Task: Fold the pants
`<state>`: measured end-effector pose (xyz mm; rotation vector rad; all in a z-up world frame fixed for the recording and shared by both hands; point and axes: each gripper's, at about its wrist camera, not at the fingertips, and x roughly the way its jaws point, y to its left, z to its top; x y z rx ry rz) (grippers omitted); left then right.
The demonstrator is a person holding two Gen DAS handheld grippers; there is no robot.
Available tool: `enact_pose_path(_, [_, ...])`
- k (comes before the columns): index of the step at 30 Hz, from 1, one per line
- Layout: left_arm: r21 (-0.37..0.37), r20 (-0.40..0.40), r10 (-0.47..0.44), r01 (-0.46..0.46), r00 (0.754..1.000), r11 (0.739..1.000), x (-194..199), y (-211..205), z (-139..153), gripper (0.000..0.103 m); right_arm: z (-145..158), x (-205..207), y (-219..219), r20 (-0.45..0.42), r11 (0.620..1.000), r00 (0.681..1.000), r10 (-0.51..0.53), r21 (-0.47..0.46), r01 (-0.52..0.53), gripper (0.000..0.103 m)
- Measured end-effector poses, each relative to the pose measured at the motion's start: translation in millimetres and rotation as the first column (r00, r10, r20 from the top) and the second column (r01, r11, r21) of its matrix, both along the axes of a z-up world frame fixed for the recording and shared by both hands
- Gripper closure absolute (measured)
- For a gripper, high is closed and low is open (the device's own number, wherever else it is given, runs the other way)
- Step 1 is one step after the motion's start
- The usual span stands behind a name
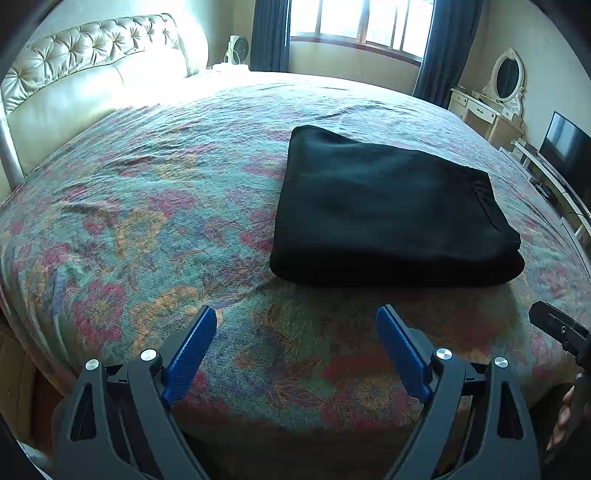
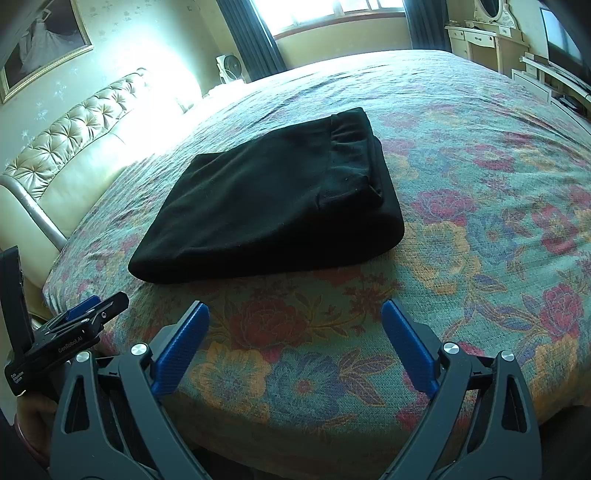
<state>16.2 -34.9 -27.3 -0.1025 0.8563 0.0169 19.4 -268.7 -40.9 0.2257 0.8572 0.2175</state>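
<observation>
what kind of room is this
A bedroom, most likely in a home. A large bed with a floral bedspread and a tufted headboard fills the view, the folded black pants lie on it, and a dressing table with an oval mirror stands by the curtained window.

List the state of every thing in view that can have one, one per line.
Black fabric pants: folded into a compact rectangle, lying flat on the bed, untouched.
Left gripper: open, empty, short of the pants.
Right gripper: open, empty, short of the pants.
Floral bedspread: spread over the bed, lightly wrinkled.
Dark blue curtains: drawn aside, window uncovered.
Flat television: screen dark.
</observation>
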Motion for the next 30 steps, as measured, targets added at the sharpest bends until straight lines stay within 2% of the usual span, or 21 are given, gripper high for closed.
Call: enact_pose_path(30, [0.004, 0.000, -0.008, 0.008, 1.000, 1.000, 0.2, -1.5, 0.2, 0.016, 1.9, -1.9, -0.3, 0.002, 1.000, 1.000, -0.001, 0.000, 0.001, 0.008])
